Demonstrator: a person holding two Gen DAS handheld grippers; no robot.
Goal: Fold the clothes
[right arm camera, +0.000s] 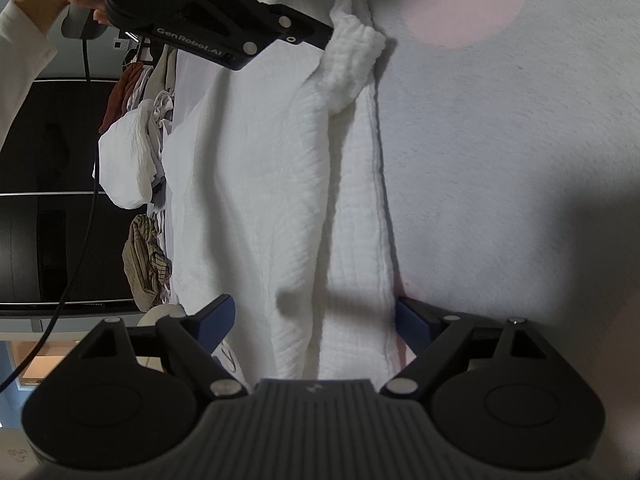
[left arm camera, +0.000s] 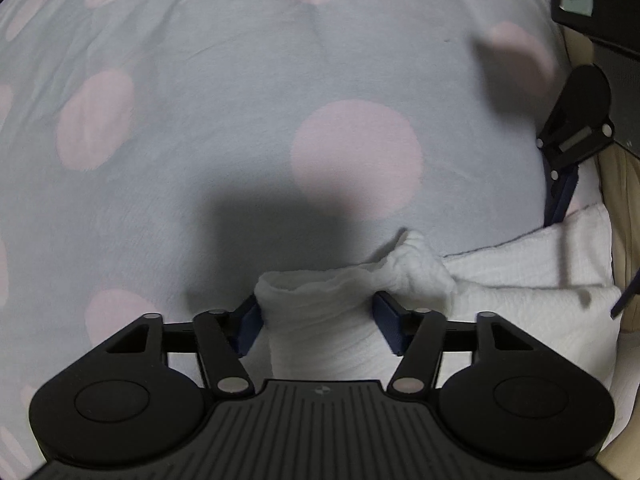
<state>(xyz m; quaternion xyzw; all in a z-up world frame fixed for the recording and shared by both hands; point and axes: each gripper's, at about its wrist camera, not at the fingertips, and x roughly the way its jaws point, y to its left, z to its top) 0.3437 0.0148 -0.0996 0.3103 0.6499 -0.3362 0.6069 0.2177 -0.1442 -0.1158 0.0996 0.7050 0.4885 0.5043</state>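
Observation:
A white crinkled garment point(right arm camera: 280, 184) lies in a long strip on a pale blue sheet with pink dots point(left arm camera: 200, 152). My left gripper point(left arm camera: 320, 312) points down over one end of it. A bunched fold of the white garment point(left arm camera: 320, 300) fills the gap between its blue fingers point(left arm camera: 248, 320), and both pads touch it. My right gripper point(right arm camera: 316, 316) is at the other end, jaws wide apart, with the garment's folded edge band lying flat between them. One right finger point(left arm camera: 560, 196) shows at the left view's right edge.
At the sheet's left edge in the right wrist view sit several loose clothes point(right arm camera: 132, 160), with a striped garment point(right arm camera: 146, 264) below them. A dark cabinet front point(right arm camera: 52, 208) stands beyond. A hand and white sleeve point(right arm camera: 24, 40) hold the left gripper, and a cable point(right arm camera: 80, 240) hangs from it.

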